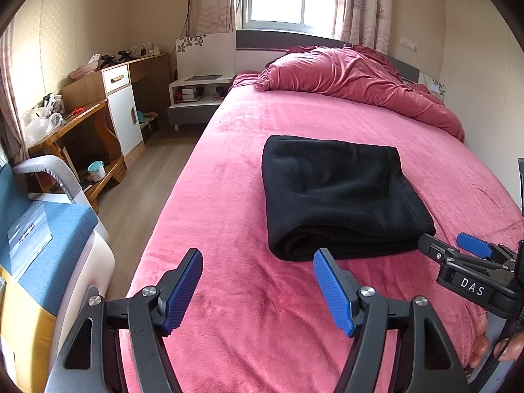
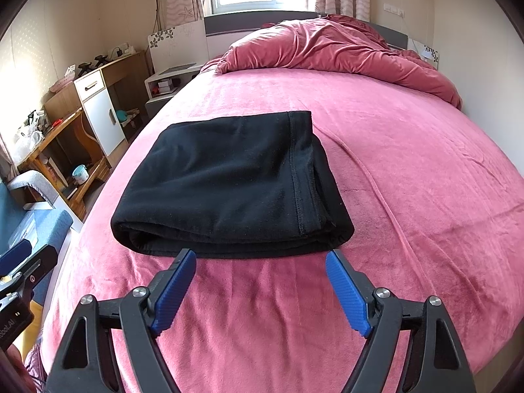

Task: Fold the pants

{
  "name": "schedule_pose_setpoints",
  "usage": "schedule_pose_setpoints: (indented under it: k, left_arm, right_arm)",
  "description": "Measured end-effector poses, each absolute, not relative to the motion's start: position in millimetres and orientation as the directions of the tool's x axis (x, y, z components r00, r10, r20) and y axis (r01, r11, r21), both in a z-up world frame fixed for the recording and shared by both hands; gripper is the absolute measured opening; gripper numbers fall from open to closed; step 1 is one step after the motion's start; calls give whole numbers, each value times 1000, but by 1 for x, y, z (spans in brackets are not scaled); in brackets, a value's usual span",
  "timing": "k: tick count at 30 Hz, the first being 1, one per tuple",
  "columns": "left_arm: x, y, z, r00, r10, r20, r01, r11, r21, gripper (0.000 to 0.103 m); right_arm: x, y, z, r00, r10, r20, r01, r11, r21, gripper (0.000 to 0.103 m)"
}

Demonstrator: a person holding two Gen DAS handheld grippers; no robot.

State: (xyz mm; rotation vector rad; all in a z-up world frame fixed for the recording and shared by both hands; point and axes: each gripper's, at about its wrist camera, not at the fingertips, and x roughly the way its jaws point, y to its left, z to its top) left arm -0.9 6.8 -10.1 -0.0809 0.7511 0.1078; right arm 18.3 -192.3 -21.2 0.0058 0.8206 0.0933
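Note:
Black pants (image 1: 340, 196) (image 2: 229, 183) lie folded into a thick rectangle on the pink bed sheet (image 1: 262, 294) (image 2: 425, 180). My left gripper (image 1: 258, 255) stands open just short of the stack's near left corner, with nothing between its blue pads. The right gripper (image 2: 260, 255) is open too, its fingertips right at the near folded edge of the pants and holding nothing. In the left wrist view the right gripper (image 1: 448, 245) shows at the stack's near right corner. A hand (image 1: 491, 340) holds its handle.
A crumpled pink duvet (image 1: 360, 78) (image 2: 327, 49) is heaped at the head of the bed under the window. Left of the bed are a wooden floor, a white nightstand (image 1: 196, 98), a desk with a white cabinet (image 1: 121, 111) and a blue-cushioned chair (image 1: 42, 229).

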Motion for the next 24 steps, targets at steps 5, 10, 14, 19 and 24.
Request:
schedule_pose_setpoints:
  k: [5, 10, 14, 19, 24]
  left_arm:
    - [-1, 7, -10, 723, 69, -687, -128, 991, -35, 72]
    - [0, 6, -11, 721, 69, -690, -127, 991, -34, 72]
    - [1, 4, -13, 717, 66, -694, -125, 992, -35, 72]
    - [2, 3, -16, 710, 61, -701, -124, 992, -39, 72]
    - [1, 0, -19, 721, 67, -689, -119, 992, -28, 72]
  right_arm:
    - [18, -193, -22, 676, 86, -732, -83, 996, 40, 83]
    - [20, -196, -24, 671, 85, -736, -84, 996, 39, 83]
    - [21, -199, -27, 667, 84, -741, -83, 996, 39, 83]
    - [20, -200, -29, 661, 79, -746, -78, 996, 36, 83]
    - [21, -203, -34, 655, 77, -752, -72, 997, 39, 84]
